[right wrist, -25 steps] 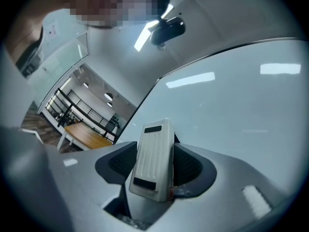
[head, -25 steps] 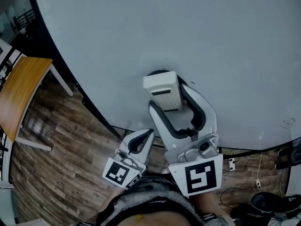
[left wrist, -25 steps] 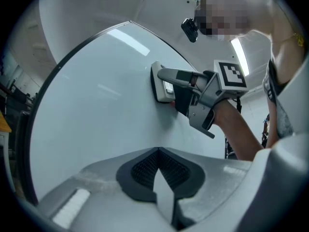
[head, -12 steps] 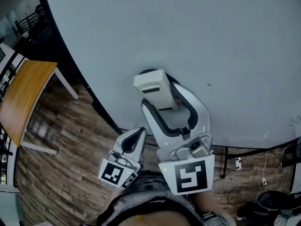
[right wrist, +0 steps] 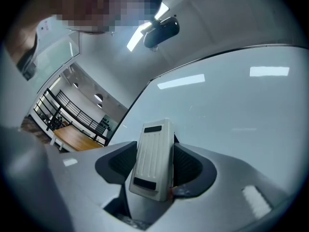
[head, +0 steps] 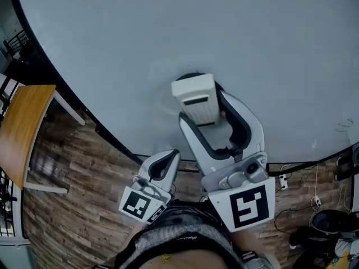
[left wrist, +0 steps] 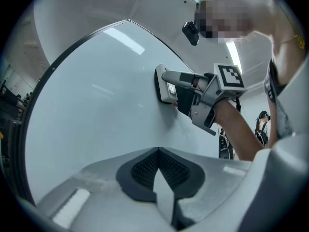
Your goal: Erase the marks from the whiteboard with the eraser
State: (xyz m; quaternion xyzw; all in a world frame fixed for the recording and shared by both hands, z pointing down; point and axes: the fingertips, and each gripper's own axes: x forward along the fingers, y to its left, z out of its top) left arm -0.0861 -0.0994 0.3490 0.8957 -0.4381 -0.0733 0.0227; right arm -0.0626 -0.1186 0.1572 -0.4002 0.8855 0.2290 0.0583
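Now the right gripper [head: 206,112] has its fingers clamped on the white ribbed plastic block eraser [head: 194,98], whose underside is pressed flat against the large pale whiteboard [head: 140,32]. Just beside it, near the board's dark edge, the left gripper [head: 166,167] hangs with fingers closed together, holding nothing, above the wood-plank floor [head: 73,189].

Wood-floored room with a side table

A dark plank floor [head: 73,206] is seen below, and a table [head: 22,133] with an orange-brown wooden top and white legs is set on it at the left. Thin cables [head: 316,186] and a white power strip [head: 283,179] are laid on the floor at the right. A black railing [right wrist: 58,110] is seen beyond the table, and a bright strip light [right wrist: 136,40] is mounted on the pale ceiling [right wrist: 217,11].
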